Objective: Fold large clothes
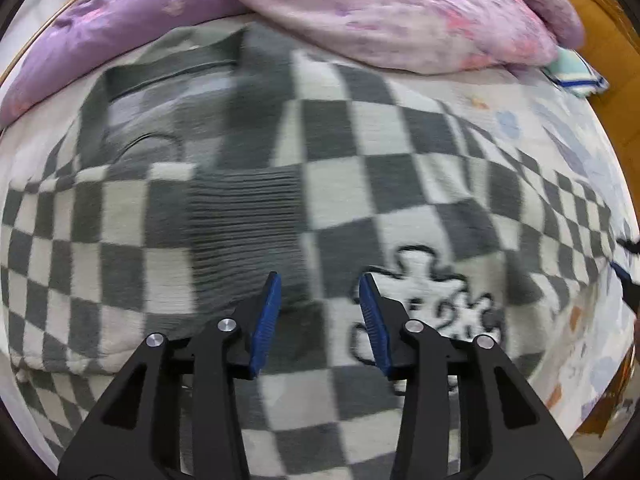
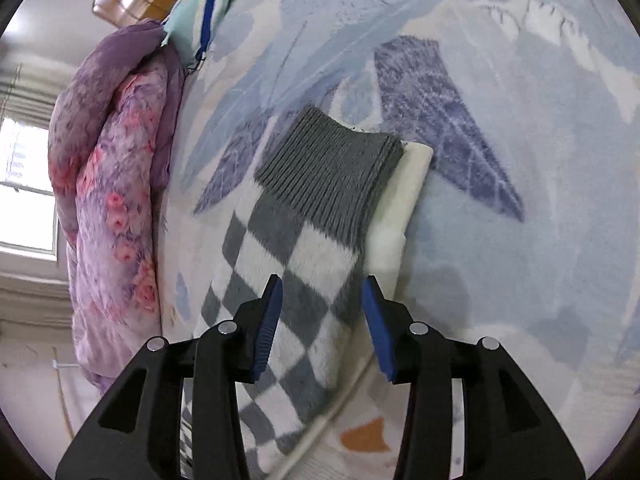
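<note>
Left wrist view: fleecy grey-white checkered sweater [image 1: 360, 152] spread over bed; ribbed grey cuff [image 1: 244, 232] seen at 12 o'clock of left gripper [image 1: 320, 316], jaws apart, nothing held.

Right wrist view: sleeve [image 2: 296, 280] laid on plush floral bedsheet [image 2: 520, 240], long axis toward 12 o'clock, ribbed cuff [image 2: 332, 176] at far end; right gripper [image 2: 322, 324] jaws apart, empty.

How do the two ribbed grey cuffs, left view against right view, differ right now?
The left-view cuff lies folded across the checkered jacket body, over the checks; the right-view cuff ends an outstretched sleeve on the blue floral bedspread. The left gripper hangs beside its cuff; the right gripper sits further down the sleeve. Both grippers are open, and both cuffs are ribbed grey.
</note>
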